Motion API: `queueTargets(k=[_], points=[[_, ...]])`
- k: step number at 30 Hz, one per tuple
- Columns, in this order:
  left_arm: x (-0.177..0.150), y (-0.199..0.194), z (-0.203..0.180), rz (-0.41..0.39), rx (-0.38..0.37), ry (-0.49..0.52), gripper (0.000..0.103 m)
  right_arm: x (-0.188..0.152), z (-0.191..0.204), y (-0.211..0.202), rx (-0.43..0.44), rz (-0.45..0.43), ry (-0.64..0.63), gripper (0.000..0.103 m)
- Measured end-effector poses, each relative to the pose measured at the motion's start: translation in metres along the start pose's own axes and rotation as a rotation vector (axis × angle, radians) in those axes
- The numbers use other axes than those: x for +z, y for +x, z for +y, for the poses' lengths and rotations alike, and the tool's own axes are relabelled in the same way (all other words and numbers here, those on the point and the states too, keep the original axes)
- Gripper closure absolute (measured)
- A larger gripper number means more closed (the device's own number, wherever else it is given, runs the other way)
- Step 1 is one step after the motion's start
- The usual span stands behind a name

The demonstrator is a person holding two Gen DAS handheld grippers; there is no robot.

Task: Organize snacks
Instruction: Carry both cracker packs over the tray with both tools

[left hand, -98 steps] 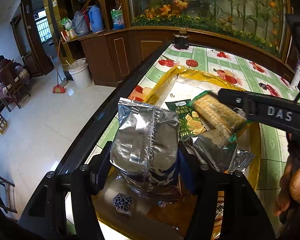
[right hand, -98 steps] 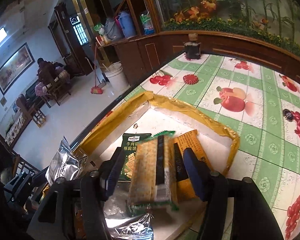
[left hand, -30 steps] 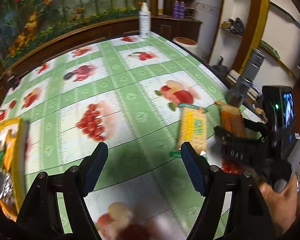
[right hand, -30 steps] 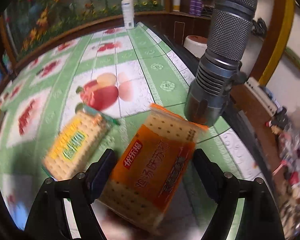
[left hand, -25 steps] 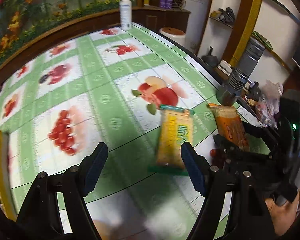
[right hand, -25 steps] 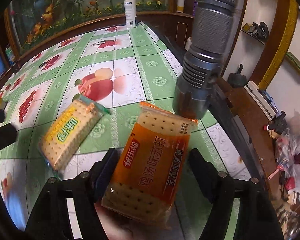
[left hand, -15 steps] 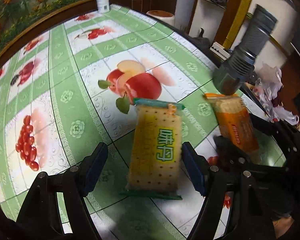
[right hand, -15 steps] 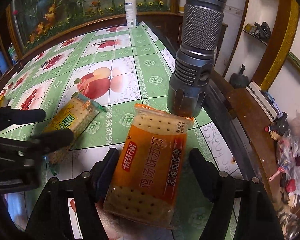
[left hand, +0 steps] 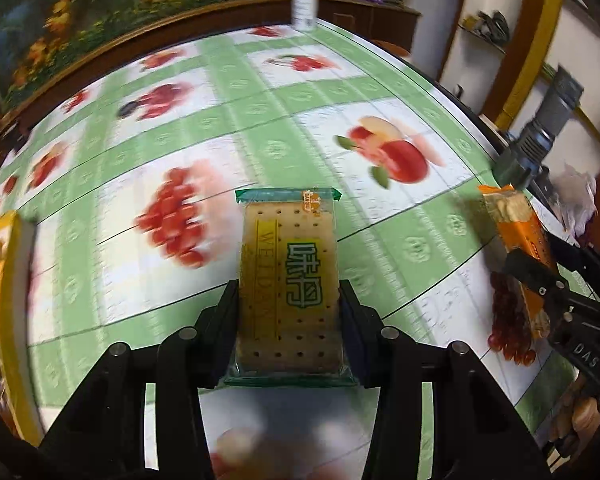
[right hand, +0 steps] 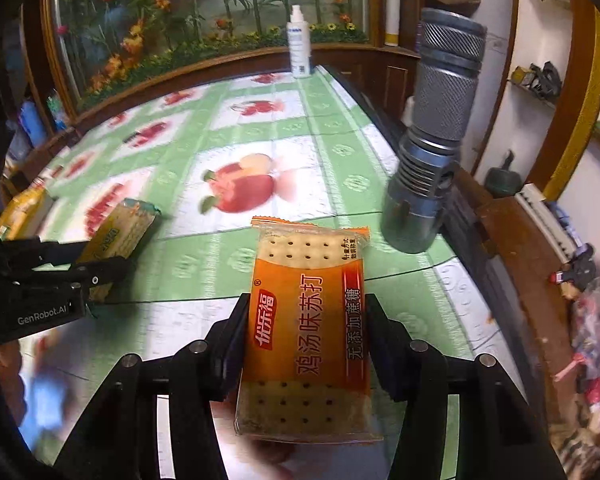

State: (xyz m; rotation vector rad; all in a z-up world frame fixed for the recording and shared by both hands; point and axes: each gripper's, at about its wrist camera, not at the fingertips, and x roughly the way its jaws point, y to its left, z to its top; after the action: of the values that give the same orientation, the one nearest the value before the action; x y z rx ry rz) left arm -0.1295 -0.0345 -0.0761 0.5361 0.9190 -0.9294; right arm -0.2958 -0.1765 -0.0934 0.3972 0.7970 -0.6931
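Note:
A yellow-and-green cracker packet lies lengthwise between the fingers of my left gripper. The jaws are closing and their pads touch its two long sides. It stays sharp while the tablecloth blurs. An orange cracker packet sits the same way in my right gripper, whose jaws are also closing, pads against its edges. In the right wrist view the left gripper shows at the left with the yellow packet. In the left wrist view the right gripper is at the right with the orange packet.
A grey metal flashlight stands head down by the table's right edge, just beyond the orange packet. A white bottle stands at the far end. A yellow-rimmed box with snacks is at the left. A fruit-print tablecloth covers the table.
Both grippers have narrowed from wide open onto their packets. The left one came down over the yellow packet, which now sits deep between its fingers. The right one has shifted little.

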Motion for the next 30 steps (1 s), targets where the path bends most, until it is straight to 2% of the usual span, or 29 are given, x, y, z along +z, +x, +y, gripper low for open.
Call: queueTargets(k=[4, 8, 13, 19, 30], points=[[-0.018, -0.029, 0.033, -0.056, 0.075, -0.078, 0.059, 0.002, 0.013, -0.008, 0.177, -0.008, 0.053, 0.048], [-0.037, -0.056, 0.065, -0.117, 0.192, -0.139, 0.059, 0.005, 0.044, -0.016, 0.269, -0.022, 0.03, 0.048], [-0.064, -0.079, 0.104, -0.14, 0.254, -0.213, 0.058, 0.009, 0.092, -0.023, 0.39, -0.031, -0.01, 0.048], [-0.088, -0.1, 0.14, -0.165, 0.305, -0.29, 0.058, 0.01, 0.151, -0.028, 0.5, -0.013, -0.069, 0.048], [-0.115, -0.133, 0.187, -0.231, 0.386, -0.382, 0.058, 0.008, 0.229, -0.037, 0.602, 0.019, -0.163, 0.048]])
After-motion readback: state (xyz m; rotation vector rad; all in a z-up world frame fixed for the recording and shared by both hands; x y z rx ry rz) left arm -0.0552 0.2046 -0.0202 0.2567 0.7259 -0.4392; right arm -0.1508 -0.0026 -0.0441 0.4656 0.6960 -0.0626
